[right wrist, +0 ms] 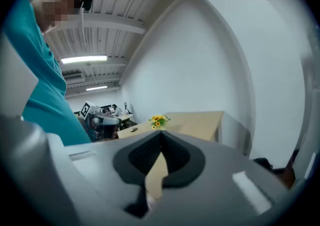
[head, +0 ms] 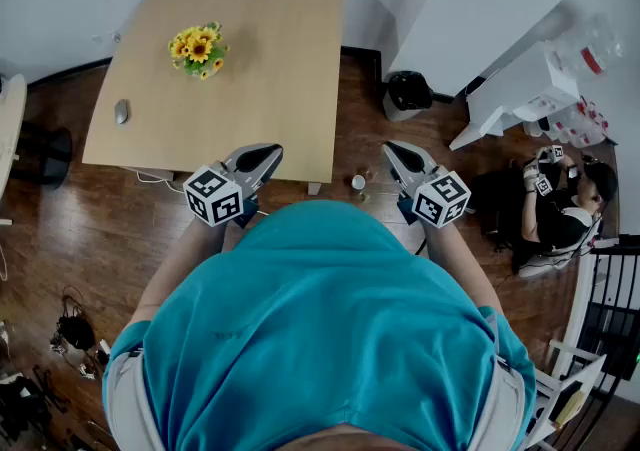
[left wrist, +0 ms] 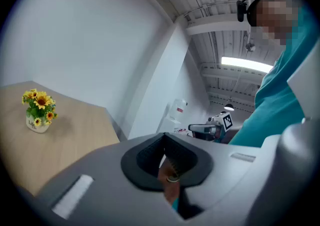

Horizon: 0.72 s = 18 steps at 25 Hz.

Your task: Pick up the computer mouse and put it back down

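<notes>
A small grey computer mouse point(head: 121, 111) lies near the left edge of the light wooden table point(head: 270, 59); in the right gripper view it is a tiny dark shape point(right wrist: 133, 129). My left gripper point(head: 262, 154) hovers at the table's near edge, far to the right of the mouse, its jaws shut with nothing between them point(left wrist: 164, 137). My right gripper point(head: 395, 151) hangs over the floor just past the table's right corner, jaws shut and empty too point(right wrist: 161, 137). Both are held close to my body and point roughly level.
A pot of yellow flowers point(head: 199, 49) stands on the table behind the mouse. A black bin point(head: 408, 91), a white shelf unit point(head: 520, 89) and a seated person point(head: 565, 209) are at the right. A small cup point(head: 358, 181) and cables point(head: 75, 329) lie on the wooden floor.
</notes>
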Tool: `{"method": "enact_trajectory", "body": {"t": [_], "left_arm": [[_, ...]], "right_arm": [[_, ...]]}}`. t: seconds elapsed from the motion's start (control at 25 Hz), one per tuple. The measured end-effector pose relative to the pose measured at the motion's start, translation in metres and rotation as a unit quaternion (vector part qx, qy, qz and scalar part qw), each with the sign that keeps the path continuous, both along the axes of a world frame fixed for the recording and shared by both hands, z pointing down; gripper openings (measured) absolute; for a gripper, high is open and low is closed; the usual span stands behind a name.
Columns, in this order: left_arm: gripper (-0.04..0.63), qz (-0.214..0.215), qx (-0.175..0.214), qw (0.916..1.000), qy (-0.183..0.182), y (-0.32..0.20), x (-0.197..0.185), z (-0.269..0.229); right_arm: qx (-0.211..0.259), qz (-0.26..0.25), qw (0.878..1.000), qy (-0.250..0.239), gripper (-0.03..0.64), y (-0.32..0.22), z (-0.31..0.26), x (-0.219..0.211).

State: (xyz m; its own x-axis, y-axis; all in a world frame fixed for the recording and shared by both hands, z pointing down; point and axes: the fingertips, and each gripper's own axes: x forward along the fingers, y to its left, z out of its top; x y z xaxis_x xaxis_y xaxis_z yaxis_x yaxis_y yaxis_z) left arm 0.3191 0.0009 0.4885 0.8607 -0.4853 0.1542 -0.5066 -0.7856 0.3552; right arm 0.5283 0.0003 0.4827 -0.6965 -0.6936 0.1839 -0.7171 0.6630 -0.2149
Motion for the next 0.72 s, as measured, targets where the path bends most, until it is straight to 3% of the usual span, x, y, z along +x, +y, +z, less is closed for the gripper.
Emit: {"method": "enact_trajectory", "body": {"t": [0.2,0.6,0.72], "left_arm": [[0.003,0.010,-0.003,0.9999,-0.001,0.005,-0.018,0.000],[0.003,0.043,-0.021,0.9986,-0.022,0.007,-0.102,0.008],[0.003,0.035,-0.024,0.9988,-0.025,0.002,-0.117,0.009]], "right_arm": [[-0.002,0.009,1.000,0.001,0.000,0.001,0.001,-0.016],[0.006,0.046,0.999,0.011,0.000,-0.002,0.000,-0.082],[0.003,0.043,0.999,0.008,0.000,-0.001,0.003,-0.096]]}}
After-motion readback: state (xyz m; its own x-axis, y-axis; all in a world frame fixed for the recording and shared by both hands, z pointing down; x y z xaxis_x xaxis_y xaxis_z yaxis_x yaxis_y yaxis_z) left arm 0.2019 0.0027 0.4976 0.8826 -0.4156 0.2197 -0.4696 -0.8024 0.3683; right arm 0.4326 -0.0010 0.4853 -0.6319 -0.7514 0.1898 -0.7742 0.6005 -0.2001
